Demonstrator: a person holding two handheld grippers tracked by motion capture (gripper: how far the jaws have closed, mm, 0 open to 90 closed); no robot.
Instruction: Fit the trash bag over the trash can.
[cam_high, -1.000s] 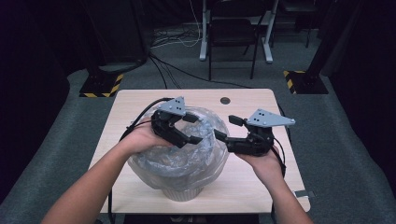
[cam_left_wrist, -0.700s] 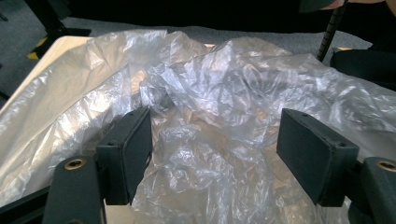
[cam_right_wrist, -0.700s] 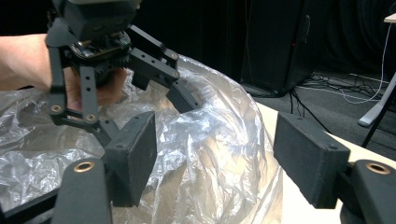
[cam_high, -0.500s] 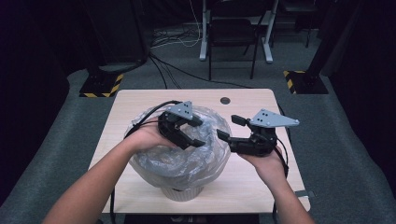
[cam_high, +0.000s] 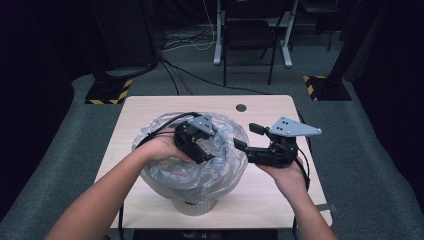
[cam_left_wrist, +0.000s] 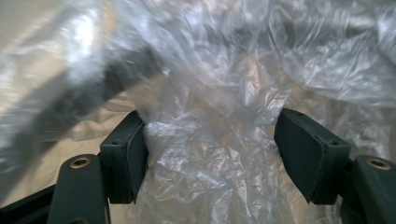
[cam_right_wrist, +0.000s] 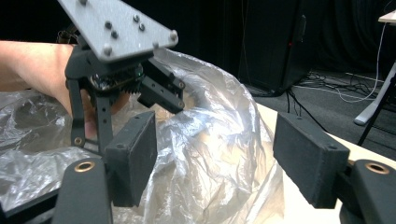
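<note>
Now left gripper (cam_high: 204, 150) lower, inside plastic bag (cam_high: 225, 167).

No text, label, brand or number can be read on anything here.

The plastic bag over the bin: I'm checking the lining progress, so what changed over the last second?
The left gripper pushed down into the clear plastic bag, jaws open, and the bag sank from a dome into the bin. The right gripper drew slightly right, open beside the rim. The table and bin stayed put.
</note>
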